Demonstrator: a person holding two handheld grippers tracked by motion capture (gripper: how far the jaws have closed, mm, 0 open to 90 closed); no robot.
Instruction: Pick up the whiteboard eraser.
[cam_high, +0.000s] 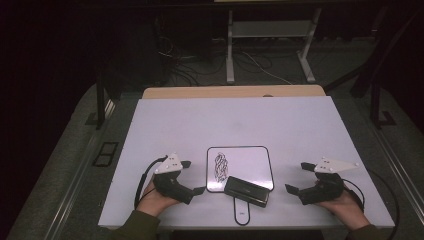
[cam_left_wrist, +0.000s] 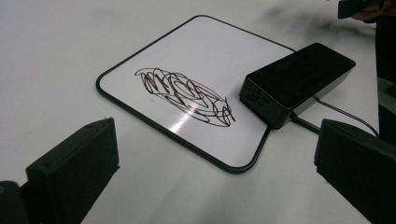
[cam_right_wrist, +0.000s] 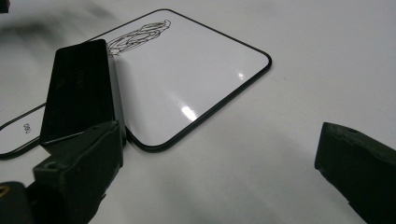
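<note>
you're in a dim lab: white counter, loose cables on the floor, bare desk legs behind.

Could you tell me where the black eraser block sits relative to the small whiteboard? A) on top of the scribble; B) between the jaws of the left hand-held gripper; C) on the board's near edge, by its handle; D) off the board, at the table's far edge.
C: the black eraser block lies across the near edge of the small whiteboard, by the handle, beside the scribble rather than on it.
</note>
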